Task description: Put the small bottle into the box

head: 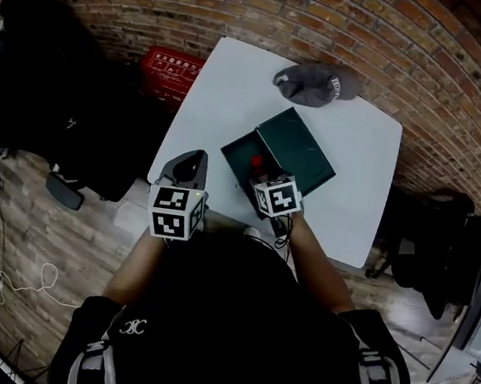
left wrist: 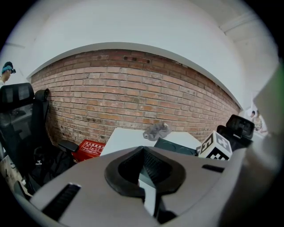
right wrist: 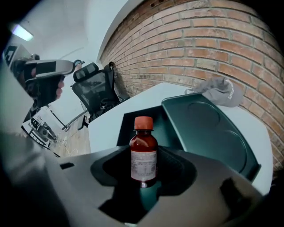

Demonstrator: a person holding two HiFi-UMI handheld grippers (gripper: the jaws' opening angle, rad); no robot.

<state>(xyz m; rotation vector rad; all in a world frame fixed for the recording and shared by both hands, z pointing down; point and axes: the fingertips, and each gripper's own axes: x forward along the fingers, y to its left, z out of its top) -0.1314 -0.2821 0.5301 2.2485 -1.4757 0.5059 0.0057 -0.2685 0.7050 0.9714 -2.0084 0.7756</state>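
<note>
Right hand-held gripper (right wrist: 144,179): grasping the bottle (right wrist: 143,148), upright
Bottle: at the near edge of the open box (right wrist: 133,122); not yet inside
Left hand-held gripper (left wrist: 148,177): clenched, empty; near the tabletop (head: 235,98) corner
Left: lower it in; release

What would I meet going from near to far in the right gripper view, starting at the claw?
small bottle → open dark green box → grey cap → brick wall
</note>
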